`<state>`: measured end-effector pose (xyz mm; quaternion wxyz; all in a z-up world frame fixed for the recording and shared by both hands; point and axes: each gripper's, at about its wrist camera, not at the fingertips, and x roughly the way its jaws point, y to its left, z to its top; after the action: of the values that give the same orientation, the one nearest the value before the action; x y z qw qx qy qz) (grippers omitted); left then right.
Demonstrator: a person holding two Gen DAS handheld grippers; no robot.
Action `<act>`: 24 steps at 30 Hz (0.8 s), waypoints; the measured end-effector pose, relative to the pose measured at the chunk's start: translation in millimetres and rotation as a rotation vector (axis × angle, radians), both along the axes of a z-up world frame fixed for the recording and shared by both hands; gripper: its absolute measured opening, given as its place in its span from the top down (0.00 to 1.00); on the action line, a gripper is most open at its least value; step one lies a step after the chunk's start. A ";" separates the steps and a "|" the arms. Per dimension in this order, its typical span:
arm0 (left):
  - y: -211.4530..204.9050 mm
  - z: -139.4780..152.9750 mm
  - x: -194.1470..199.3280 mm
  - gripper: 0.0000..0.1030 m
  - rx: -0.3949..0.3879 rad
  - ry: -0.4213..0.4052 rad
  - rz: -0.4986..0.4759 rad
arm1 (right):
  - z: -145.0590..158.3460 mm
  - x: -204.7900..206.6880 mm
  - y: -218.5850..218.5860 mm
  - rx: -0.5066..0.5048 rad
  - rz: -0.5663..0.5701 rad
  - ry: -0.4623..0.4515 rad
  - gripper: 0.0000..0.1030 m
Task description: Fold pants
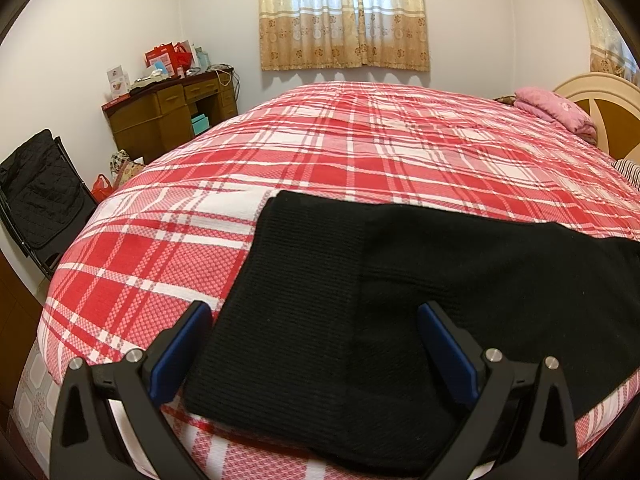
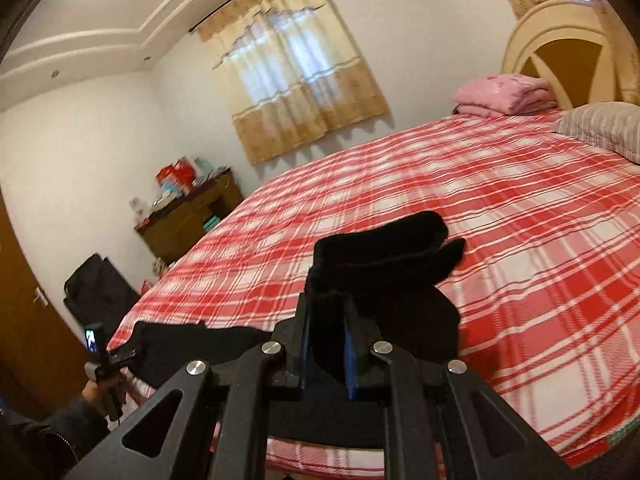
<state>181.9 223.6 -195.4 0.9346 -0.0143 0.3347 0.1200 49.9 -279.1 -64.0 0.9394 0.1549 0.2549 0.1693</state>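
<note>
Black pants (image 1: pixel 400 288) lie flat near the front edge of the red plaid bed (image 1: pixel 360 152), ribbed waistband to the left. My left gripper (image 1: pixel 314 320) is open just above the waistband, blue pads wide apart on either side of it. In the right wrist view my right gripper (image 2: pixel 328 304) is shut on a bunched end of the black pants (image 2: pixel 384 256), lifted off the bed with the cloth drooping past the fingers. More of the pants (image 2: pixel 180 344) trails left towards the left gripper (image 2: pixel 120 356), which a hand (image 2: pixel 94 392) holds.
A wooden desk (image 1: pixel 168 112) with boxes stands against the far left wall, with a black chair (image 1: pixel 40 196) nearer. A folded pink blanket (image 1: pixel 556 108), a striped pillow (image 2: pixel 604 128) and the cream headboard (image 2: pixel 560 52) are at the bed's far right. Curtains (image 1: pixel 344 16) hang behind.
</note>
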 end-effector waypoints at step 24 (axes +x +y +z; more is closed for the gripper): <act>-18.2 30.2 -9.3 0.00 0.095 -0.066 0.019 | -86.0 40.4 118.9 -0.221 0.233 0.242 0.87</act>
<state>172.6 205.5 -165.3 0.9436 0.0232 0.2974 0.1439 90.2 -160.3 -150.0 0.8871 0.0394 0.3993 0.2282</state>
